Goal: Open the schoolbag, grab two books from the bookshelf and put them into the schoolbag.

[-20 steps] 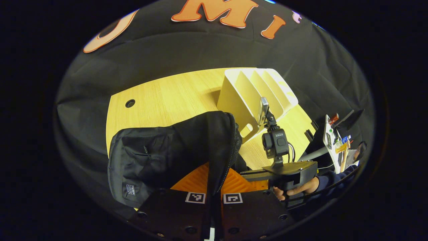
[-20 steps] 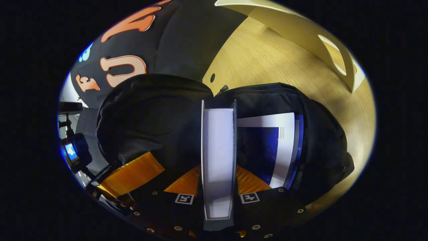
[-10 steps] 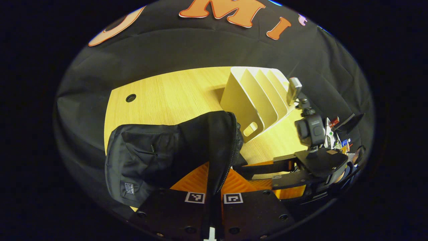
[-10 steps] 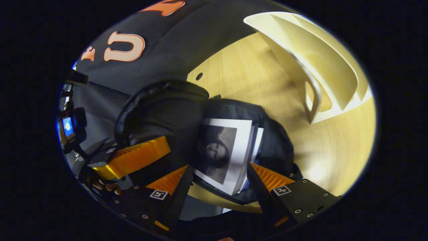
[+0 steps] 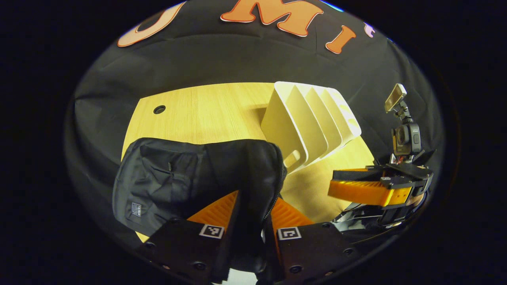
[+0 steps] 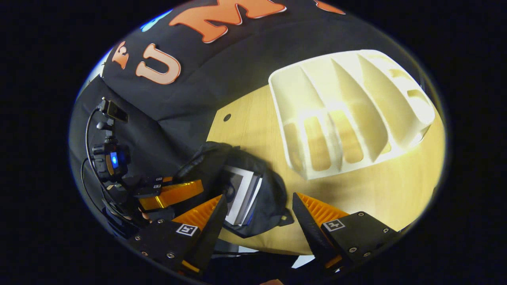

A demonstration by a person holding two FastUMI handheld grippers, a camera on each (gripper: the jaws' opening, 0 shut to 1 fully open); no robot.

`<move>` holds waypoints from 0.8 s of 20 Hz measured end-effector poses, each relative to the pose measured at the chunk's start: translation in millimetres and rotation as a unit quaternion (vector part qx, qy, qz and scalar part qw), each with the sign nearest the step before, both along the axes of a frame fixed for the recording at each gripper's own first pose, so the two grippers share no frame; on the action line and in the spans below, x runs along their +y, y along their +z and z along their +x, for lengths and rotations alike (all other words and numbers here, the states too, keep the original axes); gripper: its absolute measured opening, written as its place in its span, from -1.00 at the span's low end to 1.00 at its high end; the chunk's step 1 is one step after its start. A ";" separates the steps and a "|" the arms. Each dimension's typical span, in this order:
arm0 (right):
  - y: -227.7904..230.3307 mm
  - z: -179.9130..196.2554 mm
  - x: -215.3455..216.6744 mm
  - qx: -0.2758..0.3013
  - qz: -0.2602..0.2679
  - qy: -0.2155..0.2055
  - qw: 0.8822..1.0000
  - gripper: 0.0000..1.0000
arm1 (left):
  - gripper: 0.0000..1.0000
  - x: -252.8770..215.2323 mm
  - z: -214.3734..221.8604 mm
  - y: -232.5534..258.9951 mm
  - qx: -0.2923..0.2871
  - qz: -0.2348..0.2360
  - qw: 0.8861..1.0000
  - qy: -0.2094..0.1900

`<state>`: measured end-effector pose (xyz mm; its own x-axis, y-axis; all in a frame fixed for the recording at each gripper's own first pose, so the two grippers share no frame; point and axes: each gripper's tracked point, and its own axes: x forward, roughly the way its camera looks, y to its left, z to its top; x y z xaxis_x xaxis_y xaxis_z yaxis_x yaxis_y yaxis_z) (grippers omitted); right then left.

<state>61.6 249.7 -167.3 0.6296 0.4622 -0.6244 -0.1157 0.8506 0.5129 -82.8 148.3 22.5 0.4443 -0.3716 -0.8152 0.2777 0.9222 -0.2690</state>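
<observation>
Two books (image 6: 239, 194) sit inside the bag (image 6: 261, 206), on the desk (image 6: 380, 190) beside the shelf (image 6: 348, 114). My left gripper (image 5: 251, 215) pinches the bag's soft, floppy flap; my right gripper (image 6: 257, 215) hangs spread wide, empty. I'd grip limp fabric by its zipper edge.

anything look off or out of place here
Nothing stands out. The books sit inside the open bag, whose flap the left gripper holds; the right gripper is open above, and the shelf stands upright, slots bare.
</observation>
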 end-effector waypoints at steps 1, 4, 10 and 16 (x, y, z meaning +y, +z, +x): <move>5.6 5.9 -10.0 -0.013 -0.008 -0.003 1.000 0.97 | -0.26 -11.1 -1.9 0.8 -0.002 -0.006 1.000 0.004; 30.1 32.0 -44.5 -0.063 -0.047 -0.014 0.997 0.97 | 0.41 -43.9 -9.3 4.1 -0.009 -0.005 1.000 0.009; 75.7 50.4 -95.8 -0.142 -0.089 -0.027 0.986 0.96 | 0.97 -105.5 -3.0 35.1 -0.078 0.023 0.996 0.024; 108.4 35.5 -163.4 -0.214 -0.139 -0.029 0.966 0.97 | 0.97 -168.6 8.8 82.9 -0.178 0.017 0.982 0.059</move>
